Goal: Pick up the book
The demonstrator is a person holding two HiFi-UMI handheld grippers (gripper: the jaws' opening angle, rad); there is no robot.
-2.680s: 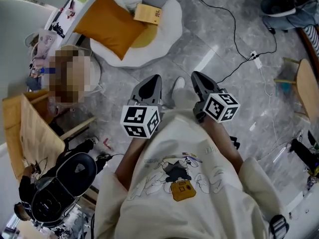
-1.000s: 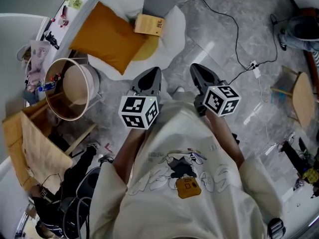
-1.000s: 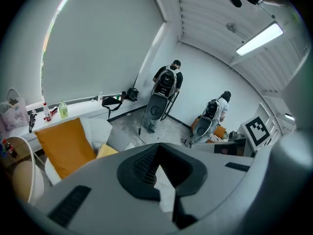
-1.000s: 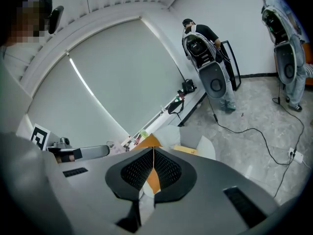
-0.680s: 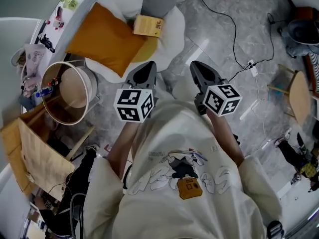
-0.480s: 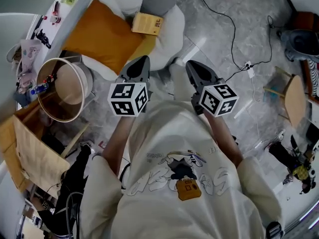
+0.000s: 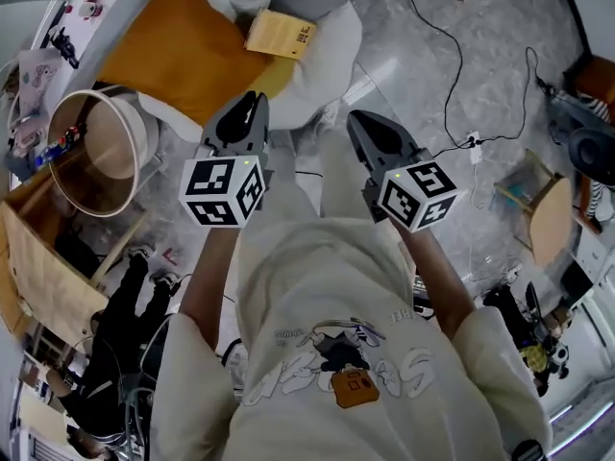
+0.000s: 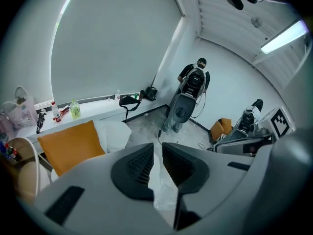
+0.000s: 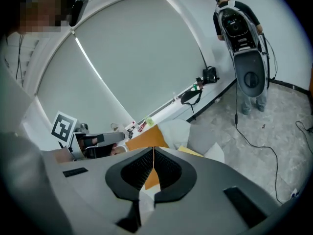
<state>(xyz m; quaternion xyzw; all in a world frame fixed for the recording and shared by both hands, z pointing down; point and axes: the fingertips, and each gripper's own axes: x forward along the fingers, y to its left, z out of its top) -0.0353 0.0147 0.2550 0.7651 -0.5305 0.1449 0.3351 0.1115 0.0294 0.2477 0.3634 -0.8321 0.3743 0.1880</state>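
Book (image 7: 280,35) lies flat, long axis left-right; left gripper (image 7: 252,102) jaws opening, empty; right gripper (image 7: 358,120) jaws together.

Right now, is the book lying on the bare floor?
No, the book rests on the white cushion, right beside the orange pillow.

Head camera looks steeply down; those on the left gripper (image 7: 252,99) and right gripper (image 7: 354,116) peer close along their jaws. All share the orange cushion (image 7: 173,51).
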